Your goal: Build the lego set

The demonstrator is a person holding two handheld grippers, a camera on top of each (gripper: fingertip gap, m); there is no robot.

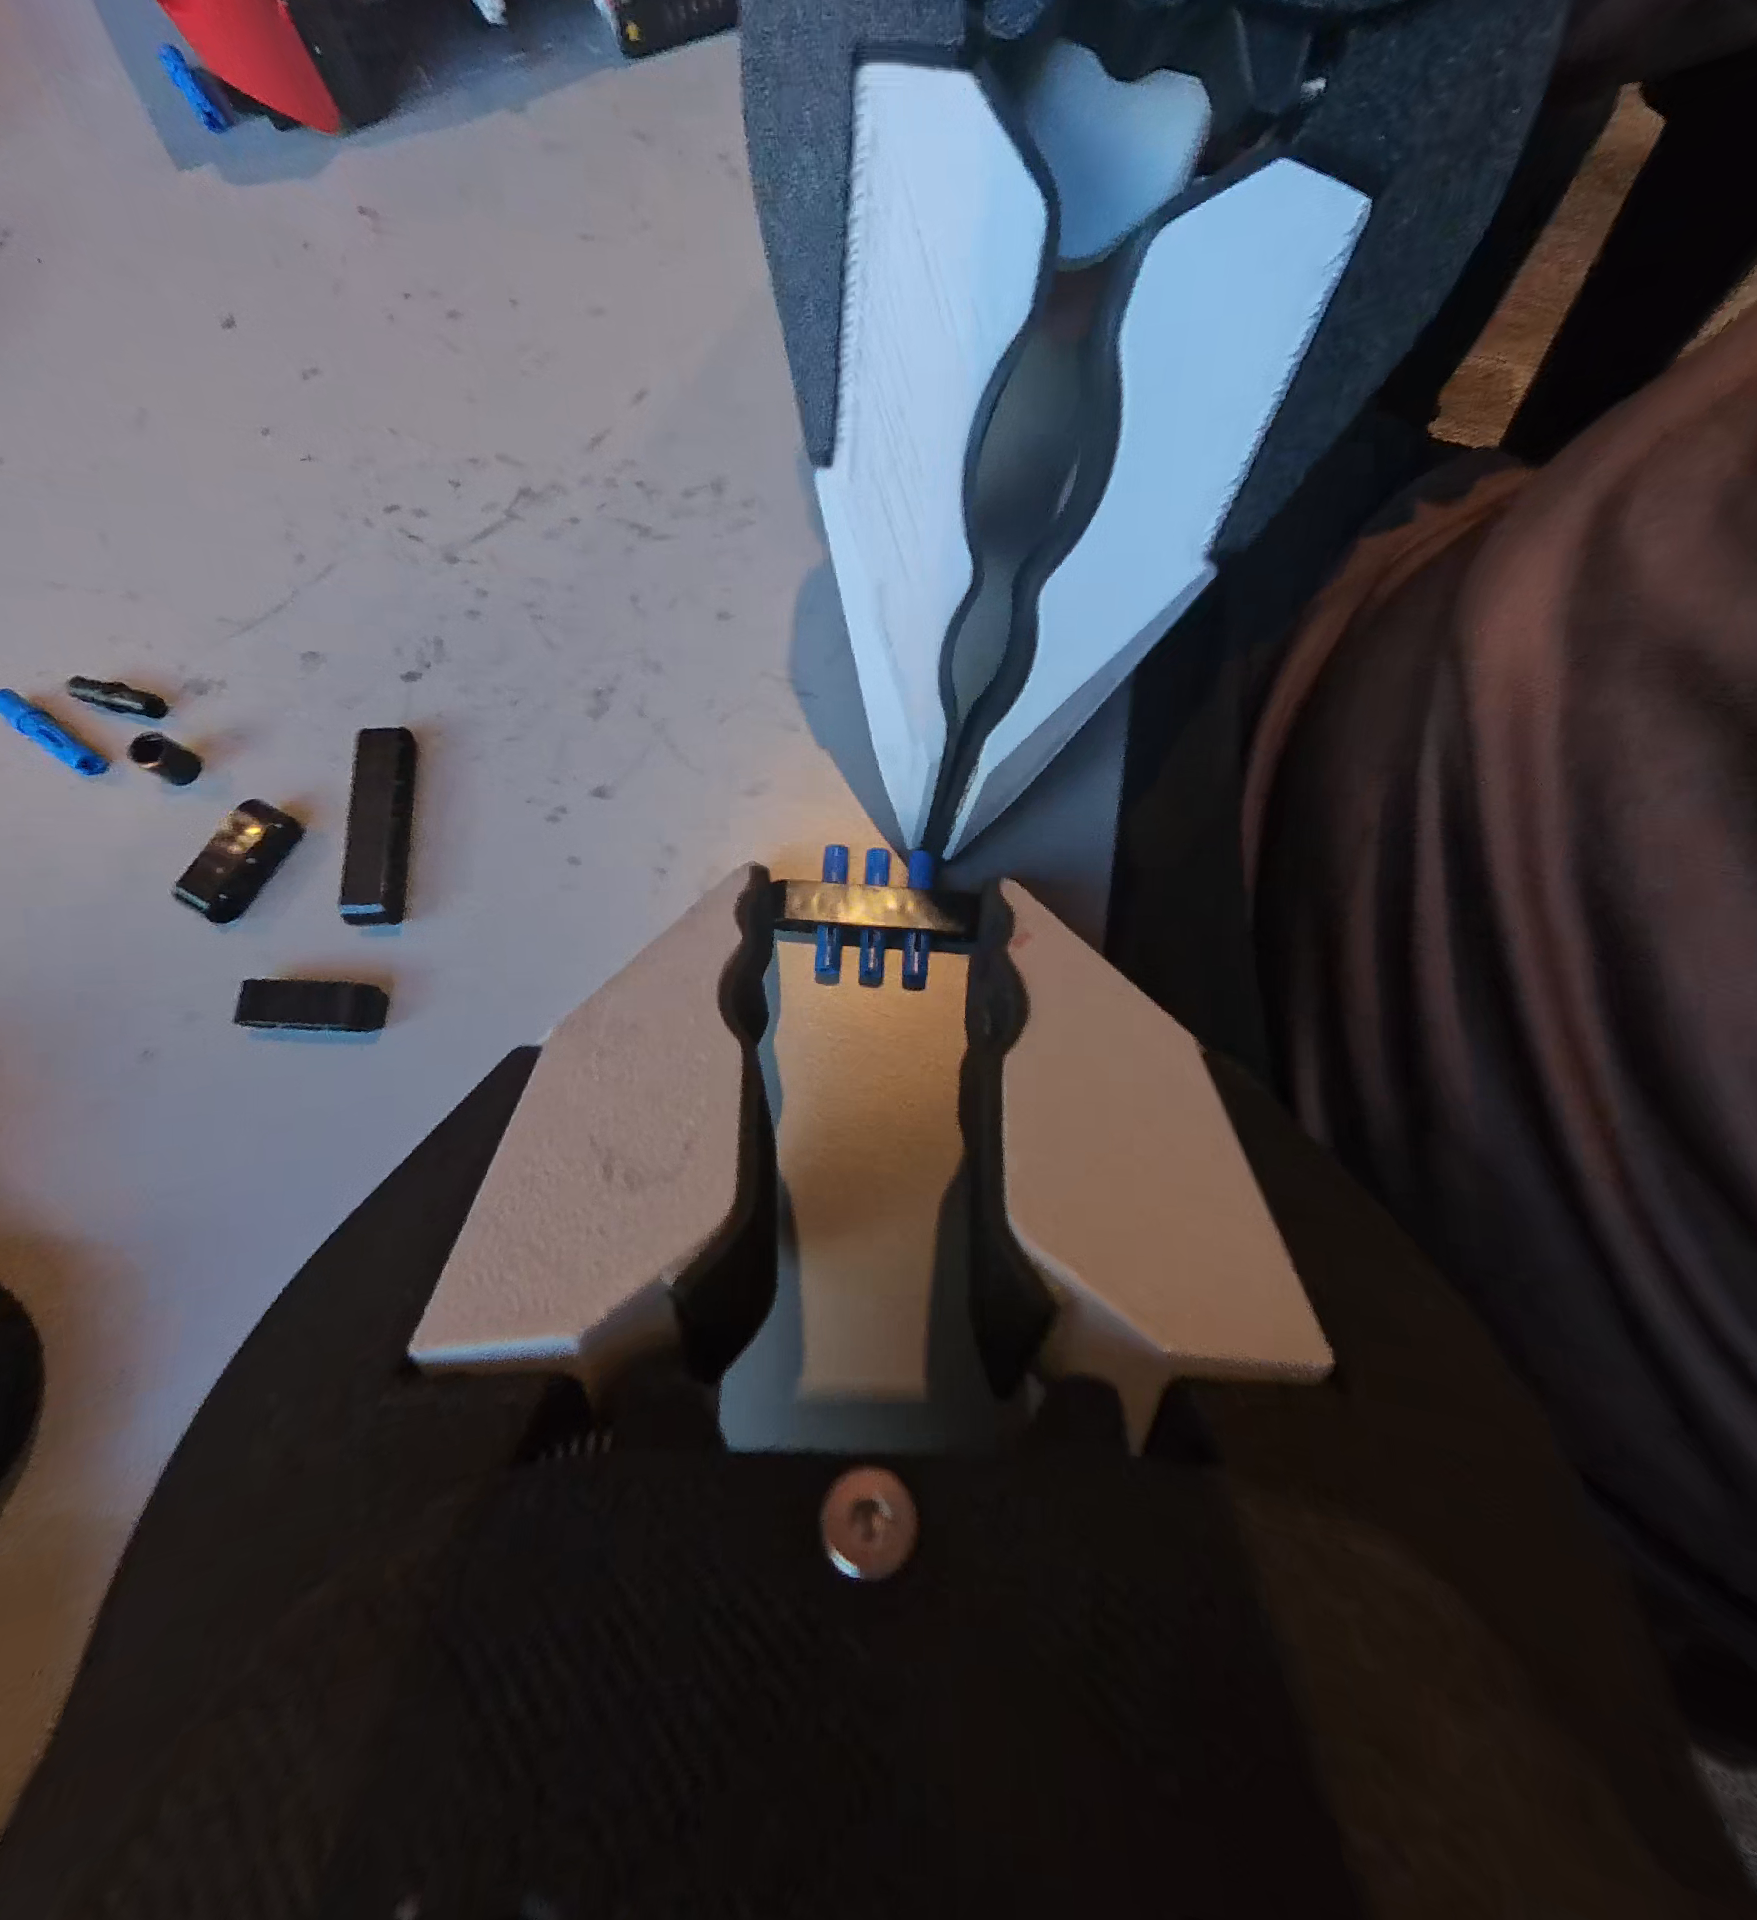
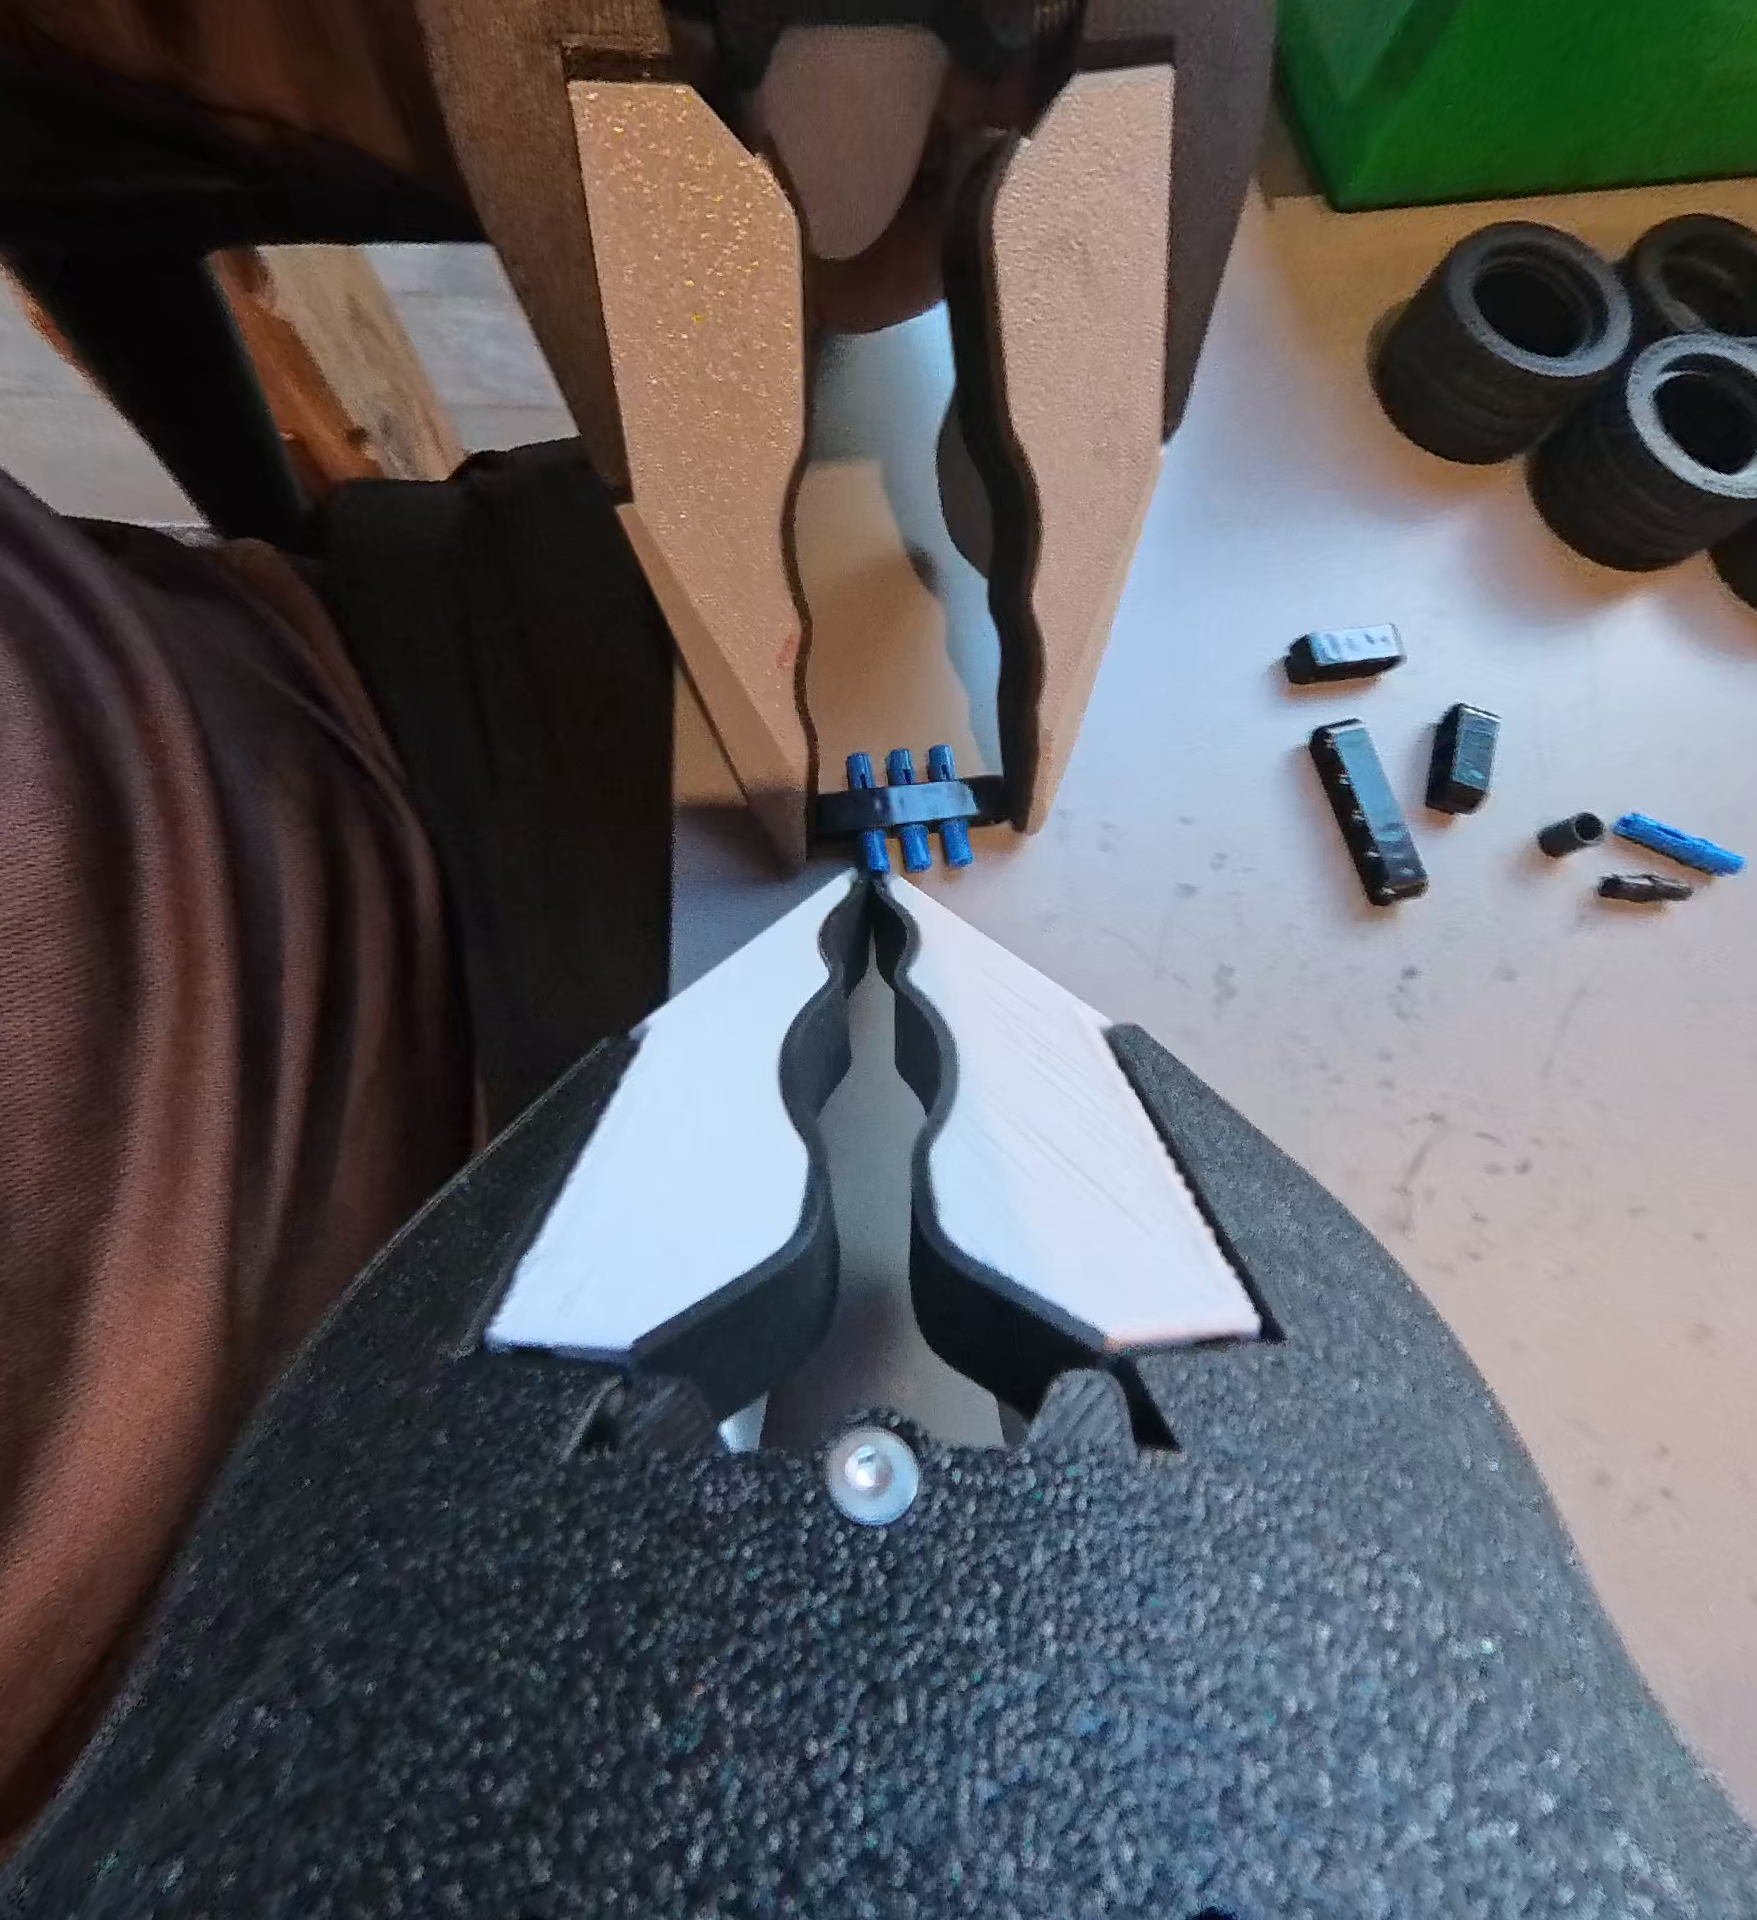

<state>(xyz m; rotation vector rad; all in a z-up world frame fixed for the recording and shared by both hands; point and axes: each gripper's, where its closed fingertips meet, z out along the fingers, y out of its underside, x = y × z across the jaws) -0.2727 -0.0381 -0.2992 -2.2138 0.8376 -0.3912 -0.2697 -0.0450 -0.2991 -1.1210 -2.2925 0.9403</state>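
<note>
Here, in the left wrist view, the left gripper [image 1: 874, 914] clamps a short black beam [image 1: 869, 906] end to end between its fingertips, just over the desk [image 1: 438, 468] near its front edge. Three blue pins [image 1: 874, 914] pass through the beam. The right gripper [image 1: 931, 847], tips pinched together, meets the rightmost pin.

In the right wrist view, the right gripper [image 2: 872, 881] is closed at that pin's end. Loose black pieces [image 2: 1367, 810] and tyres [image 2: 1674, 457] lie farther in on the desk [image 2: 1373, 1143].
</note>
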